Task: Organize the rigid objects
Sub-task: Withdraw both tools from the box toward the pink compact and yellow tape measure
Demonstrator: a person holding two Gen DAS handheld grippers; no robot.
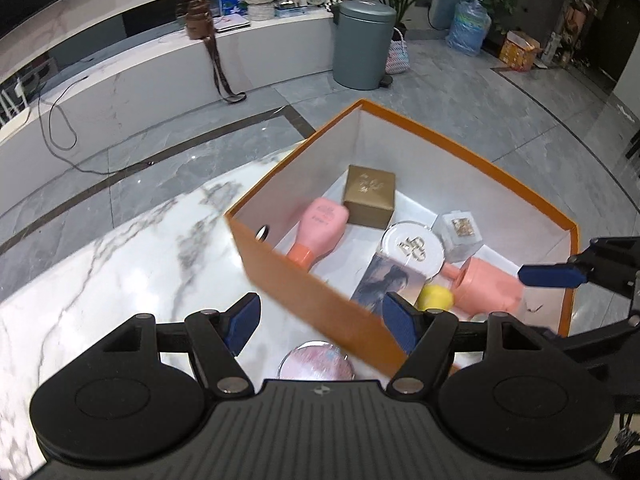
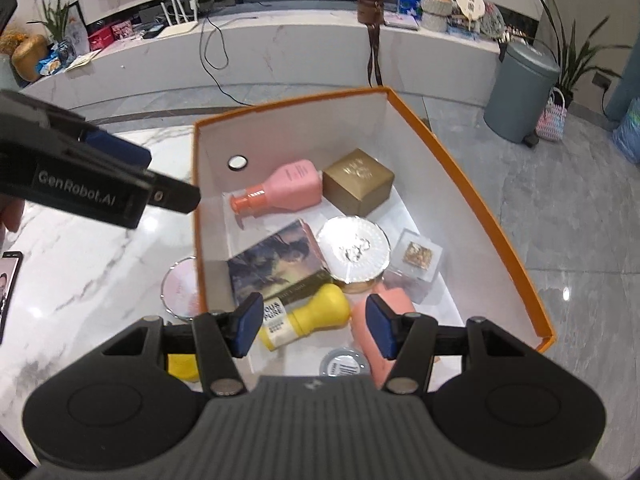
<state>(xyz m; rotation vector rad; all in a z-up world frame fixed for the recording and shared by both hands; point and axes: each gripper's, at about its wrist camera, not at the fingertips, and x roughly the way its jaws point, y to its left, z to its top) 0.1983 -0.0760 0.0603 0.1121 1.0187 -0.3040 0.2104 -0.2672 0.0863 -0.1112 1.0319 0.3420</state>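
Note:
An orange box (image 1: 304,300) (image 2: 472,184) with white inner walls stands on the marble table. Inside lie a gold cube box (image 1: 370,196) (image 2: 358,180), a pink bottle (image 1: 320,228) (image 2: 284,192), a round white tin (image 1: 414,246) (image 2: 354,248), a book (image 2: 276,264), a yellow bottle (image 2: 316,316) and a pink container (image 1: 488,284) (image 2: 364,344). My left gripper (image 1: 322,326) (image 2: 168,176) hangs open and empty over the box's near wall. My right gripper (image 2: 314,324) is open above the yellow bottle, its pads clear of it. One of its fingers (image 1: 552,276) reaches in over the box's right side.
A round pink compact (image 1: 316,360) (image 2: 180,288) and a yellow item (image 2: 182,366) lie on the table outside the box. A phone (image 2: 8,284) sits at the left edge. A clear case (image 2: 418,256) and a small tin (image 2: 344,362) are also in the box. Beyond the table: grey floor, a bin (image 1: 362,44).

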